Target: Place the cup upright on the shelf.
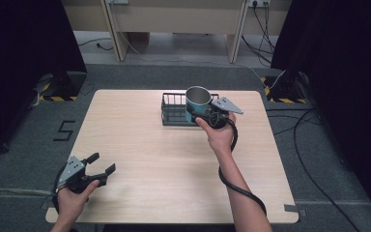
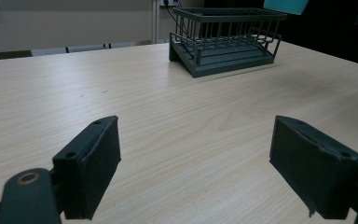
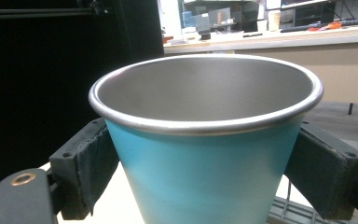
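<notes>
Right gripper (image 1: pixel 211 116), jaws clamped on opposite sides of a teal metal cup with a steel rim (image 1: pixel 197 102), holds it upright above the dark wire rack (image 1: pixel 174 112) at the far side of the pale wooden desk (image 1: pixel 174 164), apparently for placement. Left gripper (image 1: pixel 96 166) rests near the front edge, jaws apart, clear of the work.

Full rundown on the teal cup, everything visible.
The cup is a tapered tumbler, wider at the mouth, with a teal outer wall, a rolled silver rim and a bare brushed-metal inside that looks empty. It stands upright, mouth up. The right gripper is clamped on its sides, one black pad on each flank below the rim. In the high view it sits over the right end of the dark wire rack at the far side of the table. Whether its base touches the rack is hidden.
</notes>
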A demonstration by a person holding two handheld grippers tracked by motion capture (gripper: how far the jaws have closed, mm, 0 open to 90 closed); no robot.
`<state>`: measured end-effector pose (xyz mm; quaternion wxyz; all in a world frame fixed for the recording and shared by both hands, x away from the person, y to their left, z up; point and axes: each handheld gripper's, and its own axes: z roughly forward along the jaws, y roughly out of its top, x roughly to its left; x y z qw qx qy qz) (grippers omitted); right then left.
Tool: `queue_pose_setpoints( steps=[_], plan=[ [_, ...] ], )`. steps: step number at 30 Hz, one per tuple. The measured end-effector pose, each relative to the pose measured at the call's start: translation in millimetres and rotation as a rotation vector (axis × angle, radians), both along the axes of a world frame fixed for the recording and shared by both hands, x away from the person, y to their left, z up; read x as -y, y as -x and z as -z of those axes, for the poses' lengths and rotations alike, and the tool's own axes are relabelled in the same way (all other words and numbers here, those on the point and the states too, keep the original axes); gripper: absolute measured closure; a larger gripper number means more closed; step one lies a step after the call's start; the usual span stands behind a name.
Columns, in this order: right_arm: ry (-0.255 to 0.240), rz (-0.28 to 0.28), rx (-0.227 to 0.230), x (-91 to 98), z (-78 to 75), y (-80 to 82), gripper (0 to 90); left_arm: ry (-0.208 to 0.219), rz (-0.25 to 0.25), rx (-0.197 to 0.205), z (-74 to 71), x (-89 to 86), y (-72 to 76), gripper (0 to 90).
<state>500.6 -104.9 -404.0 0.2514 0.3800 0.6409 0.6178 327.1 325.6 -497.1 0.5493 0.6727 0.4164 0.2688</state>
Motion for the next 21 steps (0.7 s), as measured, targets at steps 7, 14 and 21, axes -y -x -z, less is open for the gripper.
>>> queue_pose_setpoints(
  steps=[7,14,21],
  plan=[
    [0.007,0.020,-0.013,-2.4,-2.4,-15.9,15.5,0.000,0.001,0.000,0.1,-0.2,-0.2,15.6],
    [0.010,0.029,-0.021,-3.6,-1.2,-25.0,15.5,0.001,0.001,0.001,0.1,-0.5,-0.3,15.6],
    [0.003,0.053,-0.033,-1.5,0.0,-35.2,15.4,0.001,0.001,0.000,0.0,-0.7,-0.2,15.6]
  ],
)
